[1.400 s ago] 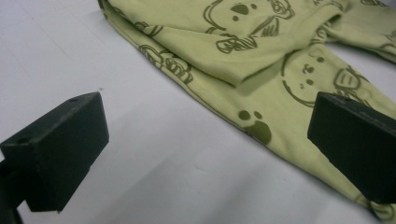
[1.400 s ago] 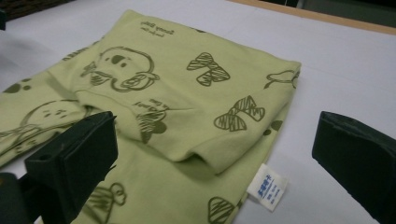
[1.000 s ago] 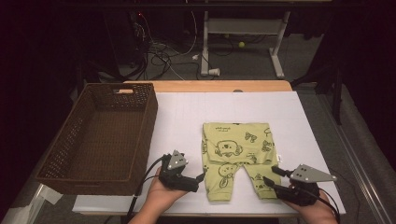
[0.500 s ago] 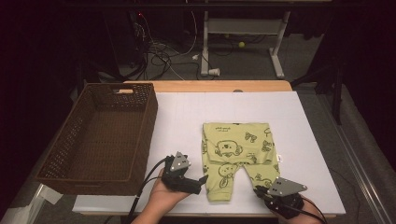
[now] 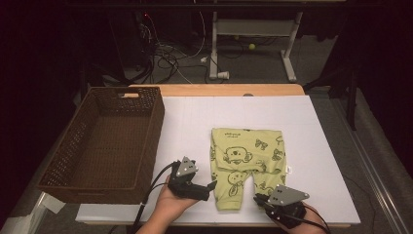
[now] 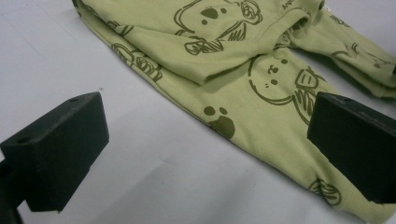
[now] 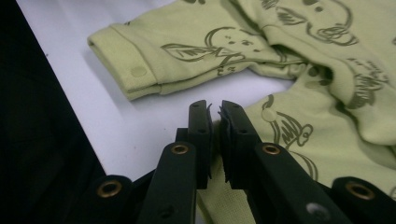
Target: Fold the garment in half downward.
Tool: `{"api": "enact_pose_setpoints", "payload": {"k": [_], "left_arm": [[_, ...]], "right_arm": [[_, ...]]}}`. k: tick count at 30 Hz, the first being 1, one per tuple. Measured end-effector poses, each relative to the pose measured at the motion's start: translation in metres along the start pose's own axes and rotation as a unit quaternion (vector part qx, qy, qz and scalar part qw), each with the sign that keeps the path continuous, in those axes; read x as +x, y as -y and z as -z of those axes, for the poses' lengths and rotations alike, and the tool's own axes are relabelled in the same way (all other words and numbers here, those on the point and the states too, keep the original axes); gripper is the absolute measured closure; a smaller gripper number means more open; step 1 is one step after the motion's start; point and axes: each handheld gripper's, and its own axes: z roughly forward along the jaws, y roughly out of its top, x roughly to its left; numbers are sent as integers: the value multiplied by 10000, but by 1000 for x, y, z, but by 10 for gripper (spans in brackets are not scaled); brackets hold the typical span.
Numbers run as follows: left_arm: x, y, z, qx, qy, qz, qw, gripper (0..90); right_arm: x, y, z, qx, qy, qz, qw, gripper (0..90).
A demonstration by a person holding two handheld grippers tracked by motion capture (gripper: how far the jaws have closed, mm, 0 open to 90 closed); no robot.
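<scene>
A yellow-green baby garment (image 5: 246, 156) printed with bears lies flat on the white table (image 5: 195, 122), its two legs pointing toward the near edge. My left gripper (image 5: 209, 187) sits just left of the left leg with its jaws wide open. In the left gripper view (image 6: 205, 140) one jaw is over bare table and the other over the leg (image 6: 261, 116). My right gripper (image 5: 259, 199) is at the near end of the right leg. In the right gripper view (image 7: 215, 112) its jaws are pinched together on that leg's edge (image 7: 280, 130).
A brown wicker basket (image 5: 153, 131) stands on the left part of the table, a hand's width from the left gripper. The table's near edge runs just under both hands. Cables and desk legs lie on the floor beyond the far edge.
My right gripper has moved left and slightly nearer, from the right of the garment to the end of its right leg. The left gripper has stayed where it was.
</scene>
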Motion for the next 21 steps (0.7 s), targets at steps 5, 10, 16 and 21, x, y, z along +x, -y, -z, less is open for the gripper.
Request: {"api": "enact_pose_setpoints", "payload": {"k": [5, 10, 16, 21], "left_arm": [[1, 0, 0, 3, -6, 17, 10000, 0], [2, -1, 0, -38, 87, 85, 9999, 47], [1, -8, -14, -12, 201, 70, 9998, 224], [5, -14, -27, 77, 193, 53, 9998, 330]], "right_arm": [[2, 1, -2, -140, -173, -65, 9997, 640], [-19, 7, 18, -575, 115, -594, 9965, 568], [-56, 22, 23, -614, 753, -1148, 9886, 591], [-77, 25, 17, -544, 932, -1423, 9839, 588]]}}
